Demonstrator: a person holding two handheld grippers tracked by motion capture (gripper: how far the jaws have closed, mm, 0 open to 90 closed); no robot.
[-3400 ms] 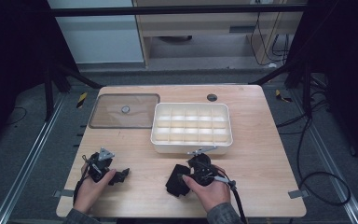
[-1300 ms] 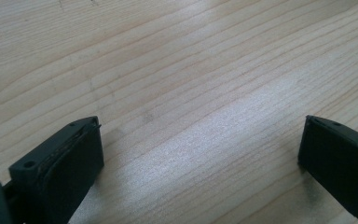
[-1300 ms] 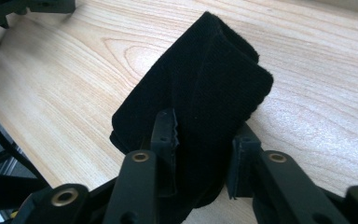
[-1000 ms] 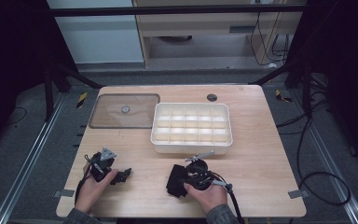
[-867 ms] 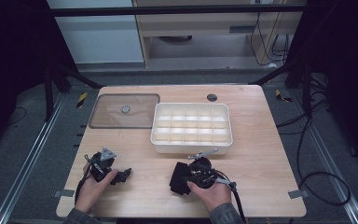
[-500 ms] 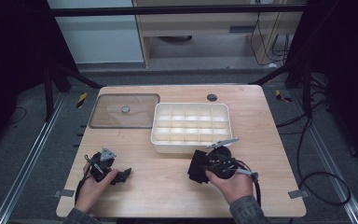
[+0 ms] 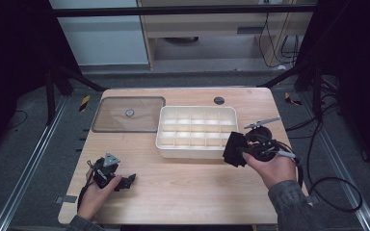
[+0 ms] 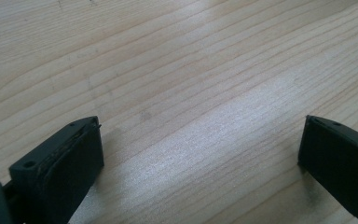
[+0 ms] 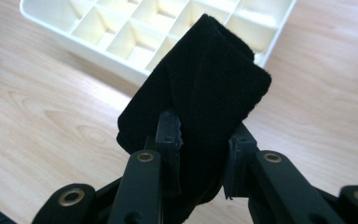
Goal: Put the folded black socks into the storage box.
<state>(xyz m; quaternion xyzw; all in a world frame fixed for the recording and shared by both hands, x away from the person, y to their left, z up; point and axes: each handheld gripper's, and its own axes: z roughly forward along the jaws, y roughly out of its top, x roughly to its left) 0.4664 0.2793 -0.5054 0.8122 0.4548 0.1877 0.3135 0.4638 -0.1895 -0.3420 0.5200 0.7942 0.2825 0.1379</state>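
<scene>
My right gripper [image 7: 237, 150] is shut on a folded black cloth [image 9: 205, 88], also seen as the black cloth [image 7: 233, 148] in the high view, held in the air at the front right corner of a white compartment tray [image 7: 170, 140]. In the right gripper view the tray [image 9: 65, 28] lies behind the cloth with its cells bare. My left gripper [image 7: 126, 181] rests on the wooden table [image 7: 183, 192] at the front left, jaws wide apart over bare wood. Its pads [image 8: 70, 163] hold nothing.
A clear flat lid [image 7: 127, 114] lies on the table to the left of the tray. A small dark round hole [image 7: 218, 100] sits near the table's far edge. Cables [image 7: 327, 187] trail off the right side.
My right gripper has lifted the black cloth off the table's front middle and carried it right and toward the tray's front right corner. The left gripper has stayed put.
</scene>
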